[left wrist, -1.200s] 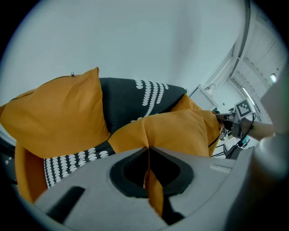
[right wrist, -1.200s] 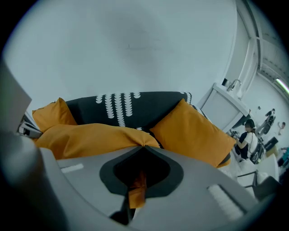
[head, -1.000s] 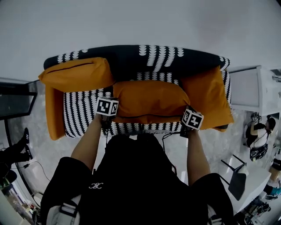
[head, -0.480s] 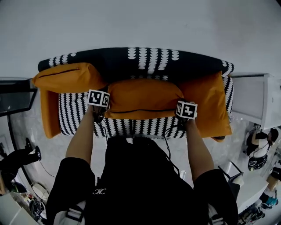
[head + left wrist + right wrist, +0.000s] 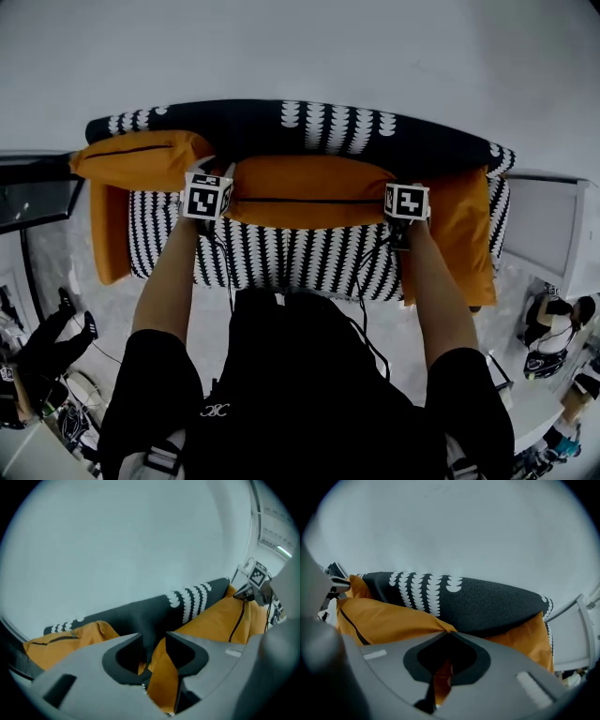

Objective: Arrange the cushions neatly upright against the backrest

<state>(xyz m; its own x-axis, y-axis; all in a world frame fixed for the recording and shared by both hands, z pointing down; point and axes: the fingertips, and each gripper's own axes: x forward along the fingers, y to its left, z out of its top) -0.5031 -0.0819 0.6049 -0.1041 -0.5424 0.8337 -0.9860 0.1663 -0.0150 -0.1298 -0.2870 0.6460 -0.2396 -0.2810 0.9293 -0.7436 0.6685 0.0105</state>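
The black sofa with white pattern has its backrest (image 5: 309, 127) at the far side. The middle orange cushion (image 5: 309, 192) stands on edge against it, zip line facing up. My left gripper (image 5: 152, 641) is at the cushion's left corner. Its jaws have just been opening, and the corner's fabric (image 5: 161, 677) lies loosely in the gap. My right gripper (image 5: 449, 634) is shut on the cushion's right corner. A second orange cushion (image 5: 131, 159) lies over the left armrest. A third orange cushion (image 5: 464, 234) leans at the right armrest.
A white cabinet (image 5: 553, 234) stands right of the sofa and a dark-topped stand (image 5: 33, 202) left of it. A person (image 5: 42, 352) is on the floor at lower left, another person (image 5: 553, 328) at lower right. The patterned seat (image 5: 281, 258) shows in front of the cushion.
Both grippers have moved away from me toward the backrest, carrying the middle cushion from the seat's front edge to the backrest, where it now stands narrower on its edge.
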